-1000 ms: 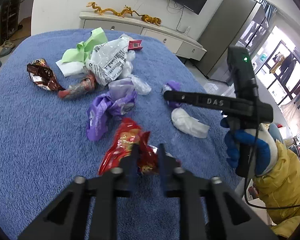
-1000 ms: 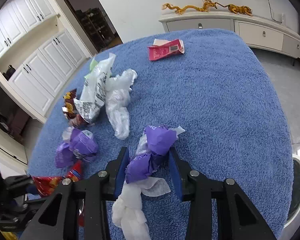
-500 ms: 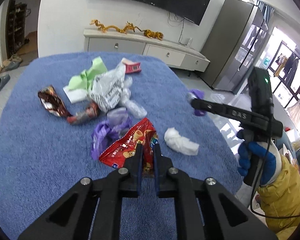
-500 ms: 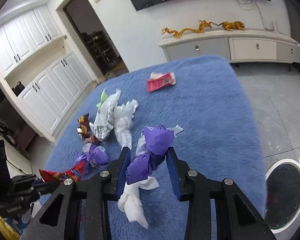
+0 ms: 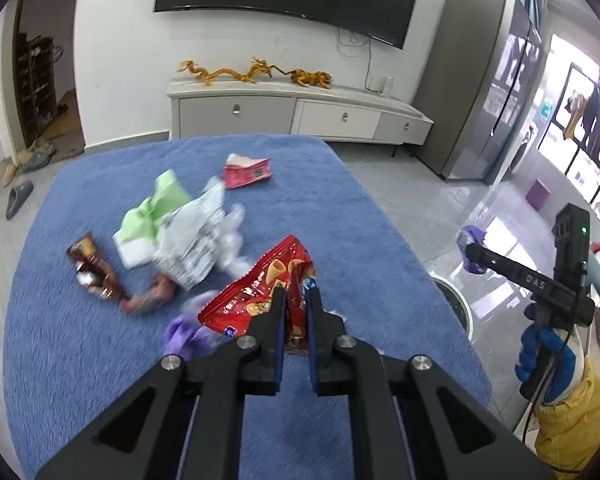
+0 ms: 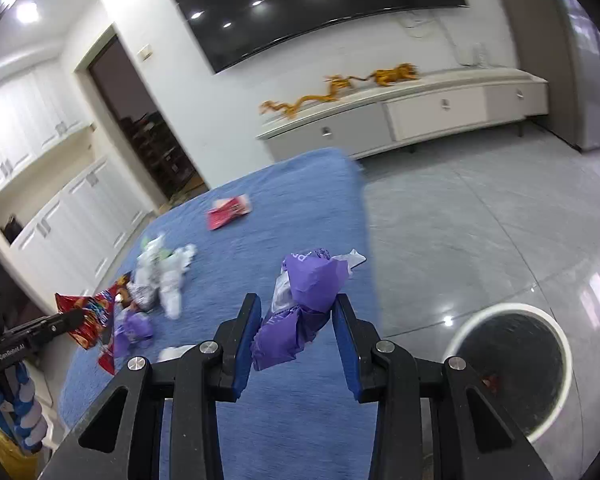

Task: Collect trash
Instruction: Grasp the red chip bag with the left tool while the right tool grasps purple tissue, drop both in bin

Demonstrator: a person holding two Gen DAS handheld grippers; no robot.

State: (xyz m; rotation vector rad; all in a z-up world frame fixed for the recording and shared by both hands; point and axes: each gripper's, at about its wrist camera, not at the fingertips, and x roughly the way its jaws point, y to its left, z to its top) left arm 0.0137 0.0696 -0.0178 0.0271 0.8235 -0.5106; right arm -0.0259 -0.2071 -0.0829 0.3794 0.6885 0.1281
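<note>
My left gripper (image 5: 296, 300) is shut on a red snack bag (image 5: 260, 292) and holds it lifted above the blue cloth table (image 5: 340, 208). My right gripper (image 6: 296, 312) is shut on a crumpled purple wrapper (image 6: 304, 300), held above the table's right edge. The right gripper also shows in the left wrist view (image 5: 474, 252) out over the floor. A white bin with a dark liner (image 6: 512, 364) stands on the floor, right of the table. Its rim shows in the left wrist view (image 5: 458, 308).
On the table lie a silver-white bag (image 5: 192, 240), green paper (image 5: 156, 208), a red packet (image 5: 246, 170), a brown wrapper (image 5: 94, 268), a purple wrapper (image 5: 184, 334) and a white wad (image 6: 176, 354). A TV cabinet (image 5: 300, 116) stands behind.
Both grippers have risen with their loads. The right gripper has swung right, off the table toward the bin. The red bag has left the cloth.
</note>
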